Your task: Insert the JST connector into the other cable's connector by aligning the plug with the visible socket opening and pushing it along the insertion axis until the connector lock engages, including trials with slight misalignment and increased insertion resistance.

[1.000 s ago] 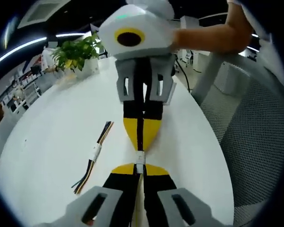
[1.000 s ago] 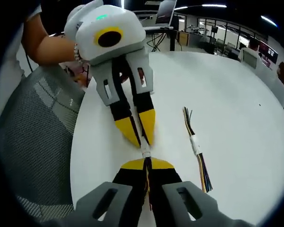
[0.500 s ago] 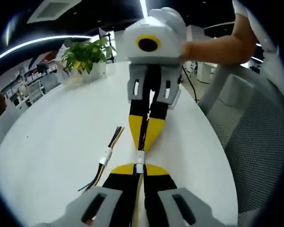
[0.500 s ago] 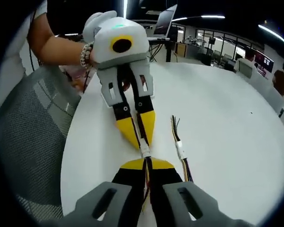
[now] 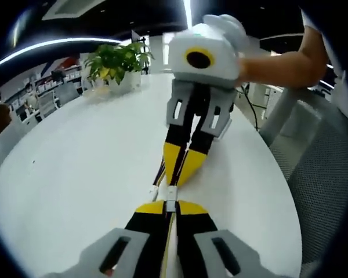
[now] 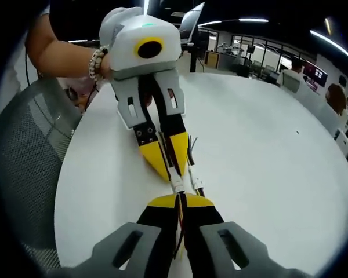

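My left gripper (image 5: pixel 171 204) is shut on a wire bundle that ends in a small white JST connector (image 5: pixel 171 193) just past its yellow tips. The right gripper (image 5: pixel 172 183) comes in from the top, shut on the mating cable, tip to tip with the left. In the right gripper view my right gripper (image 6: pixel 180 200) is shut on coloured wires, and the white connector (image 6: pixel 178 186) sits between it and the left gripper (image 6: pixel 174 177). I cannot tell whether the two halves are fully seated.
A spare cable (image 6: pixel 195 174) with a white connector lies on the white table (image 5: pixel 75 174), right beside the jaws. A potted plant (image 5: pixel 116 61) stands at the far edge. A mesh chair (image 6: pixel 29 145) is beside the table, and a person's arm (image 5: pixel 278 63) holds the right gripper.
Both grippers stay shut and tip to tip. Both hands have shifted together, so the spare cable that lay a little apart now lies right against the jaws.
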Action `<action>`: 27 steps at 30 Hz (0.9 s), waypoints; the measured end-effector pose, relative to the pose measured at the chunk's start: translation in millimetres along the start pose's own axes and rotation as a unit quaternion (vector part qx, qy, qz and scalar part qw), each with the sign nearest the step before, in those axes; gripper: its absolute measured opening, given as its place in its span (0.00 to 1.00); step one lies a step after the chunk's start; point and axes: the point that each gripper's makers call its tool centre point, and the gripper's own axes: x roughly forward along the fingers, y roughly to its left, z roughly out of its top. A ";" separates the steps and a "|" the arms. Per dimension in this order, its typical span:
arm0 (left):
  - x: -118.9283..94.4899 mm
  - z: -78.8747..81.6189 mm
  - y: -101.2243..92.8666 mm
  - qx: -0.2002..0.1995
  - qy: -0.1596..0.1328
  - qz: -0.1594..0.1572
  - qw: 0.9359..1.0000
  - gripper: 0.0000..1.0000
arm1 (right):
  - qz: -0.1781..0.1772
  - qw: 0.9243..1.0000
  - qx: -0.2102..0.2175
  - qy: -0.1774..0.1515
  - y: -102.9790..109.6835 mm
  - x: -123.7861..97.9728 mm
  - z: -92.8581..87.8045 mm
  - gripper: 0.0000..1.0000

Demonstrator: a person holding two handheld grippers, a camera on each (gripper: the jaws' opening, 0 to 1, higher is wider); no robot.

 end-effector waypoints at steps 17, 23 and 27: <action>-5.8 -9.0 5.2 -0.040 0.020 0.023 0.999 0.04 | -0.009 1.000 0.015 0.015 -3.8 2.0 -10.4 0.07; -15.2 0.8 7.0 -0.048 0.006 0.033 0.998 0.04 | -0.013 1.000 0.025 0.009 -1.6 -8.1 -4.1 0.12; -31.6 14.2 11.5 -0.063 -0.020 0.046 0.997 0.05 | -0.030 0.998 0.050 -0.021 -6.1 -22.9 12.8 0.16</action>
